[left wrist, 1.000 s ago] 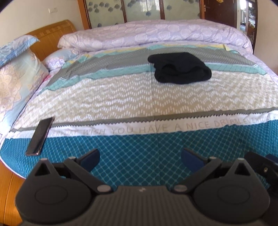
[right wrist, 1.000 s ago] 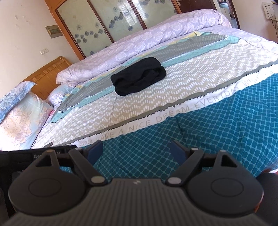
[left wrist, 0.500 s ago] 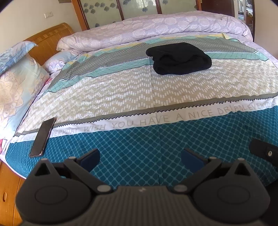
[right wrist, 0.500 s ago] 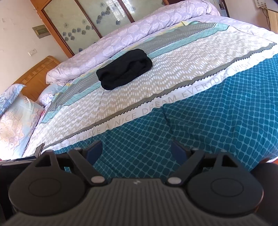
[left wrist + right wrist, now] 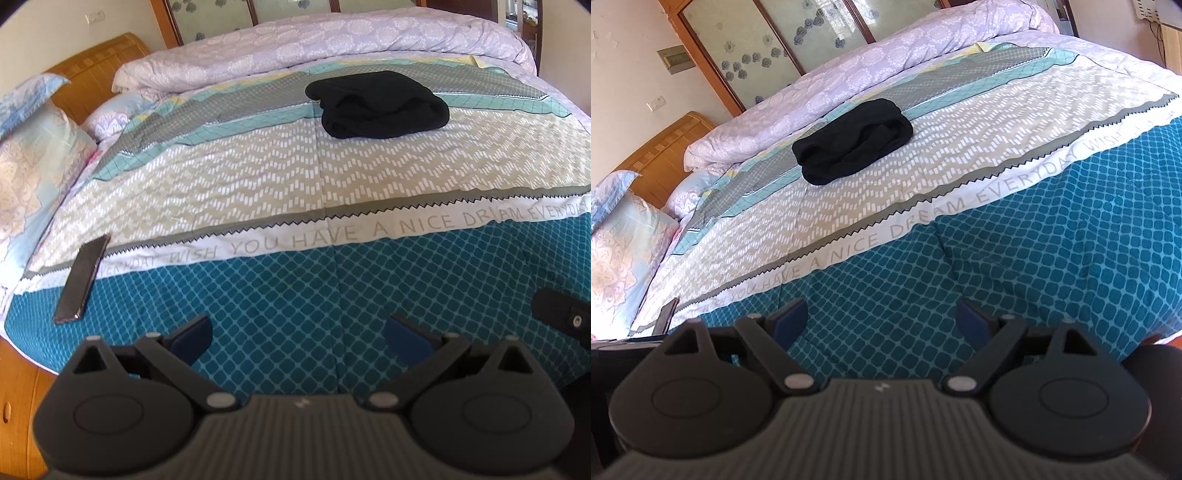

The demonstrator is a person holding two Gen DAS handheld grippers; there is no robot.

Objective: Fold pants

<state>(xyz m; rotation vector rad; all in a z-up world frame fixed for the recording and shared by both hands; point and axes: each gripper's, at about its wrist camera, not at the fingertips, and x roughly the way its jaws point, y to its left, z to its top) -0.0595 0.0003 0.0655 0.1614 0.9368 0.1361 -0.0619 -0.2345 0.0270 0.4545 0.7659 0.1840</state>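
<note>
Clearly the black pants lay bundled far ahead of both wide-open, empty claws, left gripper and right gripper, nearer neither.

- Pants: black, soft fabric, bunched into a compact, loosely folded bundle.
- Rounded layered folds visible along near edge; no legs or waistband distinguishable.
- Lies flat on far half of bed, across grey and teal stripes, near edge on beige zigzag band.
- Right view: same bundle, lying slantwise in frame.
</note>
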